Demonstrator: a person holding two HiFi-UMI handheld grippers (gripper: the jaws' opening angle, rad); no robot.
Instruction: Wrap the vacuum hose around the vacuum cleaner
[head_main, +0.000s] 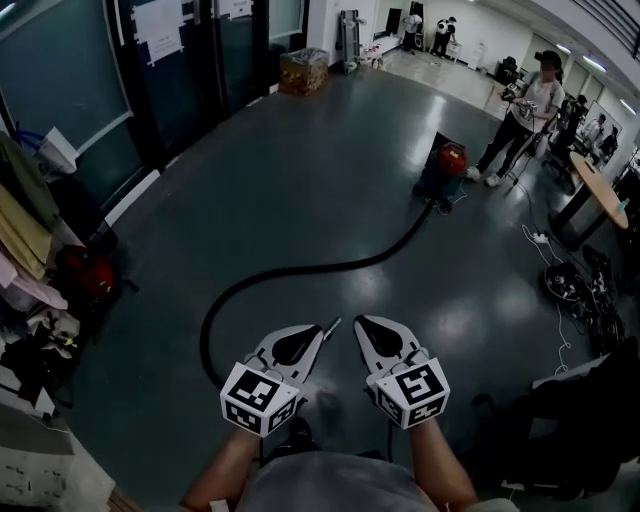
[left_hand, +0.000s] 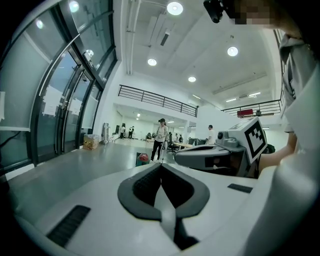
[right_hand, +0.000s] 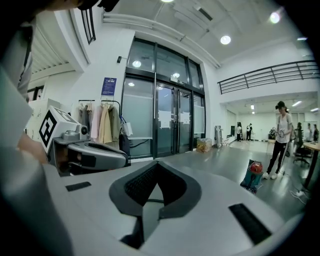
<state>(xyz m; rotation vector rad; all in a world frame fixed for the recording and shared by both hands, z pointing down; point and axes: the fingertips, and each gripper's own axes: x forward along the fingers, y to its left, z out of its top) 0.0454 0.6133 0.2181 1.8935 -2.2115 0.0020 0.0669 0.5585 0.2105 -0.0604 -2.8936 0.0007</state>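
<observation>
A red-topped vacuum cleaner (head_main: 443, 168) stands far across the grey floor. Its black hose (head_main: 300, 272) snakes from it toward me and curls round just left of my hands. My left gripper (head_main: 334, 324) and right gripper (head_main: 358, 323) are held side by side above the floor, both shut with nothing between their jaws. In the left gripper view the vacuum cleaner (left_hand: 143, 159) is small and distant beyond the closed tips (left_hand: 161, 165). It shows at the right in the right gripper view, vacuum cleaner (right_hand: 252, 176), past the shut tips (right_hand: 156, 164).
A person (head_main: 525, 115) stands just right of the vacuum. Glass doors (head_main: 170, 70) line the left wall, with clutter and a red object (head_main: 85, 275) below. A cardboard box (head_main: 303, 70) sits far back. Cables and a power strip (head_main: 540, 238) lie at the right, near a desk (head_main: 598, 190).
</observation>
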